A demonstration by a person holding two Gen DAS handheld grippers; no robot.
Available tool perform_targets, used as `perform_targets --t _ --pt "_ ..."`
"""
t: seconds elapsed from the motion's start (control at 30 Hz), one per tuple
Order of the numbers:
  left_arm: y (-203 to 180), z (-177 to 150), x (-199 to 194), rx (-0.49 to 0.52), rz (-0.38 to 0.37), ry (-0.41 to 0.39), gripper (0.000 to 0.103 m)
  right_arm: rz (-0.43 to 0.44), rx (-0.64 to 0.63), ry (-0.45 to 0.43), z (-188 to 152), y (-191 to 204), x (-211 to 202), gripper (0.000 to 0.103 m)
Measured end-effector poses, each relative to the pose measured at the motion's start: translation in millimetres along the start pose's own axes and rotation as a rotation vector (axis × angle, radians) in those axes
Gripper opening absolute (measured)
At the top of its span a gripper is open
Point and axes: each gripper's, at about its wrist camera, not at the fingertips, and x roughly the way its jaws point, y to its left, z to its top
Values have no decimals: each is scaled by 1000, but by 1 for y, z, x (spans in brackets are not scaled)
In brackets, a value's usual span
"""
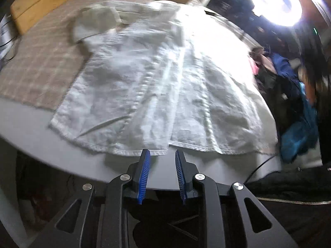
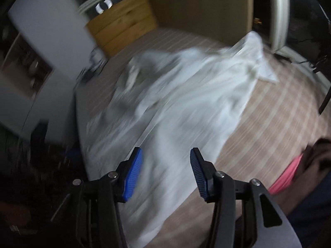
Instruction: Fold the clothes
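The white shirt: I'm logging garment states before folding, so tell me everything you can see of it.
The white shirt is a crinkled, linen-looking garment spread mostly flat, a short sleeve out to one side and its stitched hem nearest the left gripper. It lies on a checked beige cloth, hem over the grey table edge. Neither the left gripper nor the right gripper holds it; both are open.

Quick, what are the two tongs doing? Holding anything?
Left tongs: open, empty, at the white shirt hem.
Right tongs: open, empty, over the shirt.
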Motion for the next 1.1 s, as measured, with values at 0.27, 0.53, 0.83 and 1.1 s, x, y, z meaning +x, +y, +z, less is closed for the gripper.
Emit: perform_targets --t 0.27,0.53,0.83,1.1 --pt "-65 7 49 455 -78 143 23 -39 -48 113 -71 94 59 47" --pt "1 24 -14 422 -87 55 23 -113 -192 208 -57 159 146 47" --pt "23 -4 -23 374 -232 28 23 -176 -127 328 -34 140 168 3" --pt "-30 -13 19 443 -316 52 23 -175 -47 145 13 109 77 3"
